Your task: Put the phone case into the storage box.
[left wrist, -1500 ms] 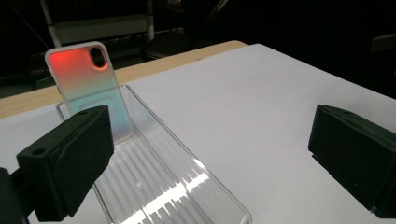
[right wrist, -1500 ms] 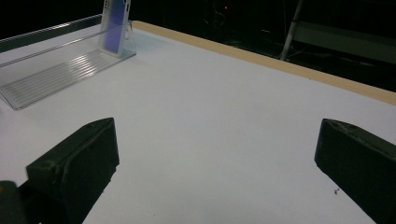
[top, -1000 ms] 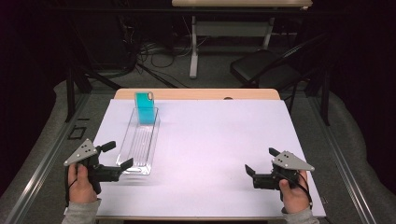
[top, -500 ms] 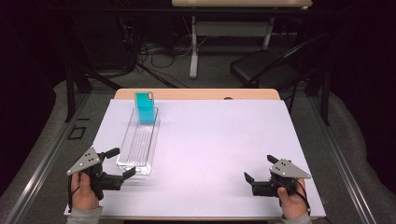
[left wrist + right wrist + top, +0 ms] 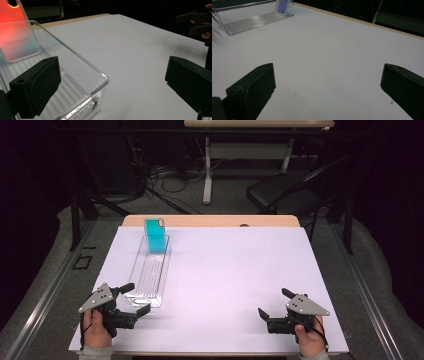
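While the left gripper (image 5: 134, 299) sits near the front left corner of the white table (image 5: 235, 270), its jaws are spread wide around the near end of the long clear plastic tray (image 5: 150, 275). One jaw is over the tray and one is outside it. A flat teal phone case (image 5: 155, 235) stands up in the tray's far end, close to the back edge of the table. The right gripper (image 5: 272, 306) is near the front right corner, jaws wide and holding nothing.
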{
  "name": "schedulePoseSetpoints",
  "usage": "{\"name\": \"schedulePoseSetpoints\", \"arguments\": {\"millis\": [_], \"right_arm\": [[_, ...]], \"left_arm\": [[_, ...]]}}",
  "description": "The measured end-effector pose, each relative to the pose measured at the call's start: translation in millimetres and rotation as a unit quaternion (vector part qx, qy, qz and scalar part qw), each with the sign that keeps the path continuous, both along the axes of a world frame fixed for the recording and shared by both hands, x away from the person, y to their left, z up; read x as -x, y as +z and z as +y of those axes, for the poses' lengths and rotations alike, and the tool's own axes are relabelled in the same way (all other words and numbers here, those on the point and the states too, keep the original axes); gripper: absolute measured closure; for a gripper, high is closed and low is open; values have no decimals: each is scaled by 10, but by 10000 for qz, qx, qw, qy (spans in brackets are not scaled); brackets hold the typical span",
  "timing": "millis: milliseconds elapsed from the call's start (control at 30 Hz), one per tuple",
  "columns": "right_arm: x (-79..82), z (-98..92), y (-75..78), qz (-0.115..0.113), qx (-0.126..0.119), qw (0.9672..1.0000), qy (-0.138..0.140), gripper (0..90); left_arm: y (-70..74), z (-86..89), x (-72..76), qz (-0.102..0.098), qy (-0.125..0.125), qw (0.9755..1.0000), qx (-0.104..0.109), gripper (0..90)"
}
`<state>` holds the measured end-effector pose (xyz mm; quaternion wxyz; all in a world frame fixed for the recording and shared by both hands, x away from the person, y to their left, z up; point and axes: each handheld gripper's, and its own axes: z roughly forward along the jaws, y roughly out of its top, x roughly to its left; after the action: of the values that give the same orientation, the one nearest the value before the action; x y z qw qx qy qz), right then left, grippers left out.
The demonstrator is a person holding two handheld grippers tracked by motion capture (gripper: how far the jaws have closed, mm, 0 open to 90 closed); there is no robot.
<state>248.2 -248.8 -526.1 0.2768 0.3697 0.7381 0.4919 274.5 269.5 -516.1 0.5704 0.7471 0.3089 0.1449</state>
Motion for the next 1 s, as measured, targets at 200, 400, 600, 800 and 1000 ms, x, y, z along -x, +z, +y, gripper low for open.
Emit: {"name": "schedulePoseSetpoints", "arguments": {"millis": [200,400,600,800,1000], "right_arm": [[4,-3,-27,-49,-21,10000,4,0],[-14,-11,-84,-6,-88,10000,-13,0],[-21,-1,-114,63,-105,9999,15,0],[-24,20,-128,50,-67,9999,59,0],[-21,60,-142,76,19,9999,152,0]], "left_arm": [[-48,-33,1,-34,-71,10000,45,2],[-93,-56,2,-29,-119,9999,96,2],[-126,-82,-10,9,-153,9998,94,2],[-149,-112,-17,55,-184,9998,78,2],[-160,-129,-22,70,-215,9997,67,2]]}}
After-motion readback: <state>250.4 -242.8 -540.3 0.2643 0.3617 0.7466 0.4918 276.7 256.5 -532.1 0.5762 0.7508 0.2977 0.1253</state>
